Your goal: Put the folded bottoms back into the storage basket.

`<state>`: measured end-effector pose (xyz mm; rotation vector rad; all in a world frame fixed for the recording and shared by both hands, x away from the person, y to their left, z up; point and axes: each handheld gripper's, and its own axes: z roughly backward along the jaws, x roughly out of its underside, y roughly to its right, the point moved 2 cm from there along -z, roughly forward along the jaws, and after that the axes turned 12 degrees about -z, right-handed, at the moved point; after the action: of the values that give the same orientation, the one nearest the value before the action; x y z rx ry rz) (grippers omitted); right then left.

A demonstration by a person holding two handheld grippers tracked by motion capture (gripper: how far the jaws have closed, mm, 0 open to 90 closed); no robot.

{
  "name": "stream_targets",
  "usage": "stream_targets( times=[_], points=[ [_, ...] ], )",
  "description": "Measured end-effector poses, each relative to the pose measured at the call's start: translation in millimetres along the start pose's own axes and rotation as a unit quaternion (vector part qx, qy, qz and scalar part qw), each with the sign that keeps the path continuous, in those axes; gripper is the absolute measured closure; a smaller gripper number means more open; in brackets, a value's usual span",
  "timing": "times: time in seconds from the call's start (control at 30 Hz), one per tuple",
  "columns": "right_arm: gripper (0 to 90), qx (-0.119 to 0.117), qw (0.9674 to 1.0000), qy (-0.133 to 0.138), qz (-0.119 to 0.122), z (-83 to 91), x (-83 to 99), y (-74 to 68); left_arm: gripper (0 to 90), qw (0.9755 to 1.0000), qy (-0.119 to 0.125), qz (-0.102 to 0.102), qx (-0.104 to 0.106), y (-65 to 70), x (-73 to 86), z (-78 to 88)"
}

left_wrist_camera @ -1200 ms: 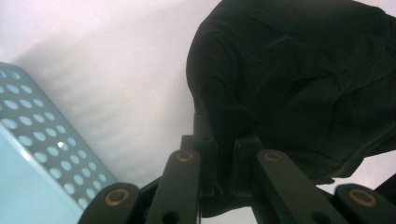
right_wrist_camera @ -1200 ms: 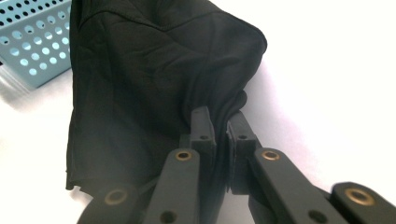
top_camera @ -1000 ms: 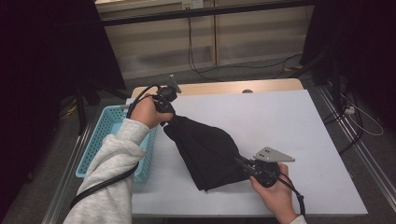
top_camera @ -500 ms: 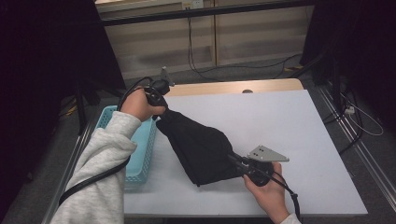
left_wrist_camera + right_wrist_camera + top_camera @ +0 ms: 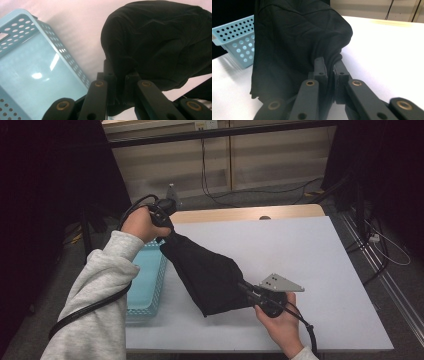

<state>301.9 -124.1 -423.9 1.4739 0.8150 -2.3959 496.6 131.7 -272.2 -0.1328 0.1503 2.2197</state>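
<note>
Black cloth [image 5: 210, 275] hangs stretched between both tongs, sagging over the white table [image 5: 320, 265] beside the blue basket [image 5: 147, 280]. From the high view, the left tongs [image 5: 167, 222] sit raised at the table's far left corner, the right tongs [image 5: 247, 290] low near the front edge. The left gripper view looks straight down into the basket's bare bottom [image 5: 37, 75], jaws clamped on a cloth fold [image 5: 120, 82]. The right gripper view shows its jaws pinching bunched fabric [image 5: 329, 62], basket wall [image 5: 237, 42] behind.
</note>
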Motion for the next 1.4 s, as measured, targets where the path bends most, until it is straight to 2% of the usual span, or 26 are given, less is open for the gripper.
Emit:
stream_targets(
  times=[0.57,0.9,1.4],
  points=[
    [83.8,-0.015,0.9997,0.018,0.0,-8.3,-7.8,-14.6,84.1,0.9999,0.005,0.004,-0.009,-8.0,3.7,30.5],
    [83.7,-0.022,0.9993,0.029,0.004,-14.3,-12.7,-21.2,84.1,0.9997,0.006,0.003,-0.022,-7.8,3.5,48.3],
    [83.7,-0.029,0.9984,0.041,0.025,-30.3,-18.8,-37.1,84.1,0.9993,0.007,0.02,-0.032,-22.1,15.6,63.0]
  ],
)
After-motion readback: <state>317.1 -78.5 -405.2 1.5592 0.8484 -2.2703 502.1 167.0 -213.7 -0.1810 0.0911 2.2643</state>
